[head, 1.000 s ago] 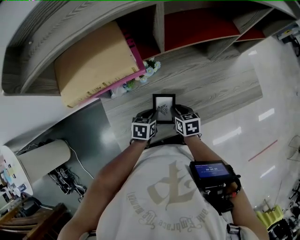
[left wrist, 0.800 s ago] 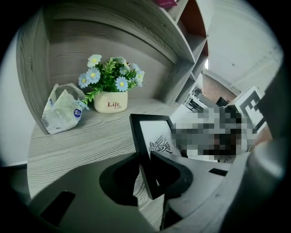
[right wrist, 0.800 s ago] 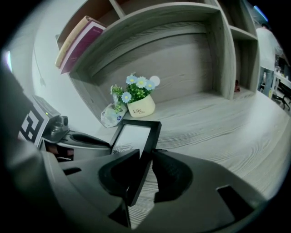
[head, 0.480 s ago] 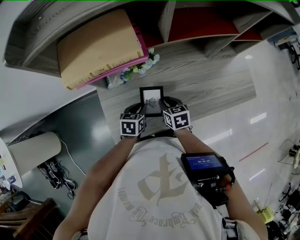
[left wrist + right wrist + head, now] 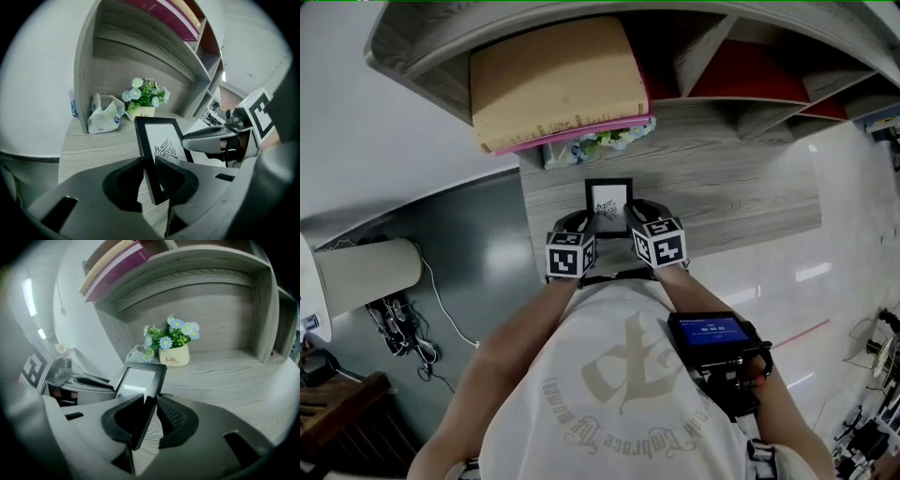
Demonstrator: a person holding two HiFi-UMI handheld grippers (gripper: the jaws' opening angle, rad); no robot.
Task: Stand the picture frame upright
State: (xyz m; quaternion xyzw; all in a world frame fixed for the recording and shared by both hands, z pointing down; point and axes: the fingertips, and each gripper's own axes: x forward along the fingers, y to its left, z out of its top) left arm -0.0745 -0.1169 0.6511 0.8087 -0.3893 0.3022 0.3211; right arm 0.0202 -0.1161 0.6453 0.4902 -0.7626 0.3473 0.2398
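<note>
Item: grey wood-grain desk [image 5: 741, 187] with shelf unit above, filling the upper half of the head view; a tan folder [image 5: 553, 80] lies on the shelf top at upper centre. Task's thing: black picture frame [image 5: 608, 204], centre of the head view, held over the desk's near edge and leaning back, print facing the person; whether its lower edge touches the wood cannot be told. Left gripper [image 5: 150, 164]: jaws part closed, pads pressed on the frame's left rail near the lower corner. Right gripper [image 5: 149, 405]: likewise clamped on the right rail. Smaller items at the back, upper centre of both gripper views: potted flowers [image 5: 174, 355], white bag [image 5: 105, 119]. Handling, judged: light, rigid, smooth moulding likely slippery, glazed face likely fragile; grip the side rails, never the face. Views compared: the head view shows both grippers flanking the frame but not pad contact; the left gripper view alone shows the print clearly; the right gripper view shows mostly glare. No view shows the back stand.
</note>
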